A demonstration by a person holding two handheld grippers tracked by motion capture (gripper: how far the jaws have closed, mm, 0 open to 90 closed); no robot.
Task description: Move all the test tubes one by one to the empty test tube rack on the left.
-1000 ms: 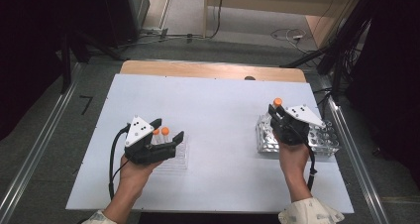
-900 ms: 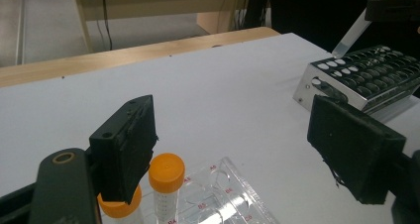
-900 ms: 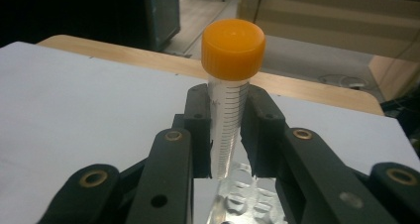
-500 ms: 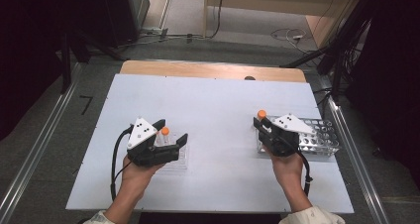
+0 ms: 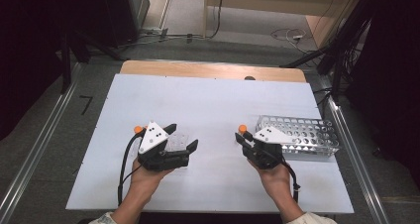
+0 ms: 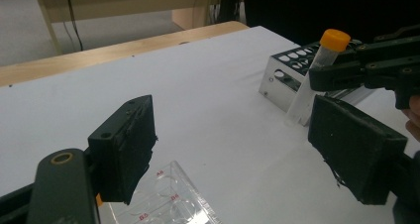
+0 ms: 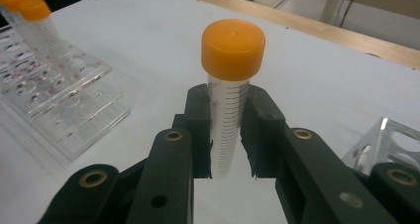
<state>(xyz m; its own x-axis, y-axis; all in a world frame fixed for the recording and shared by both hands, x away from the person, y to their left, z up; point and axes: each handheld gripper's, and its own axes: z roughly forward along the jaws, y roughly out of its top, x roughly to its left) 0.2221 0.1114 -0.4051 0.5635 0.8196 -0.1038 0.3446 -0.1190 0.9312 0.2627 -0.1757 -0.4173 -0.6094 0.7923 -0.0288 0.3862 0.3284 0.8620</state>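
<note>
Right gripper (image 5: 242,137) carried orange-capped tube (image 7: 229,90) leftward off metal rack (image 5: 302,135), jaws clamped on it | left gripper (image 5: 182,137) open over clear rack (image 6: 168,196) | insertion pending

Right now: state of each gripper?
Left gripper: open, nothing between the jaws, above the clear rack.
Right gripper: shut on the orange-capped tube, held upright.

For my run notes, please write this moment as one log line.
right gripper: shut on orange-capped tube, upright, beside metal rack | left gripper: open, above clear rack, nothing held
</note>
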